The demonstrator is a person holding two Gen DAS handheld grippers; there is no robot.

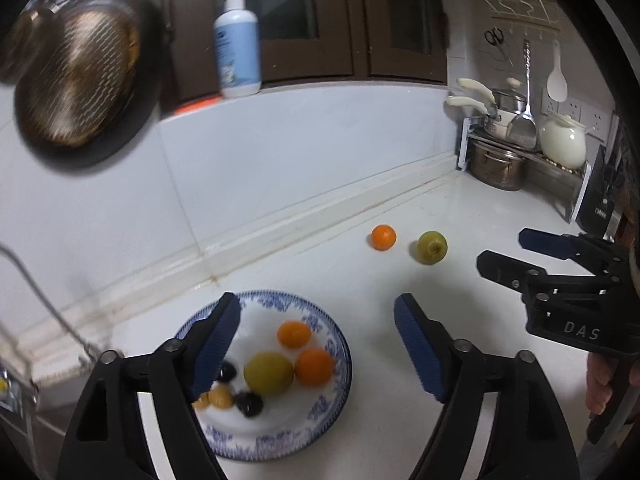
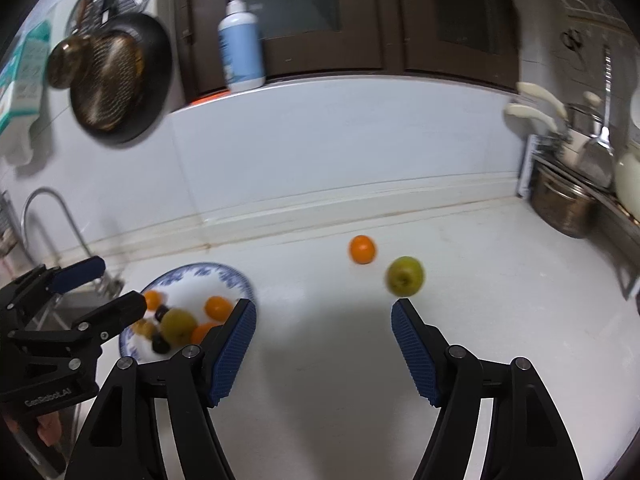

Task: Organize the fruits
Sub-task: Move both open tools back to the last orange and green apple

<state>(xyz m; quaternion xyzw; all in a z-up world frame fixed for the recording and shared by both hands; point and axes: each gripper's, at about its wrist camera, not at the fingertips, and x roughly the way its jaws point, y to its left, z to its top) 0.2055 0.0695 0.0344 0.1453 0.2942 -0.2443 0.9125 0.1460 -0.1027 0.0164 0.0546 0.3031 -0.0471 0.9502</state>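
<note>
Risk: orange (image 2: 362,249) and apple (image 2: 405,276) are round and loose on the worktop (image 2: 328,360); a push from one finger could roll them toward the wall.
Plate (image 1: 320,412): already holds fruit; a dropped piece may knock others out.
Left tongs (image 1: 318,350): wide open, empty, over the plate.
Right tongs (image 2: 324,354): wide open, empty, near the apple.
Room: open worktop between plate and fruits; pot rack (image 1: 520,160) well apart at the right.

Left wrist view: looks down, close over the plate (image 1: 336,344), facing the back wall. Right wrist view: beside it to the right, seemingly slightly farther back, same heading. Shared: plate (image 2: 240,280), orange (image 1: 383,237) (image 2: 362,249), green fruit (image 1: 432,247) (image 2: 405,276), pump bottle (image 1: 237,44) (image 2: 241,40).
</note>
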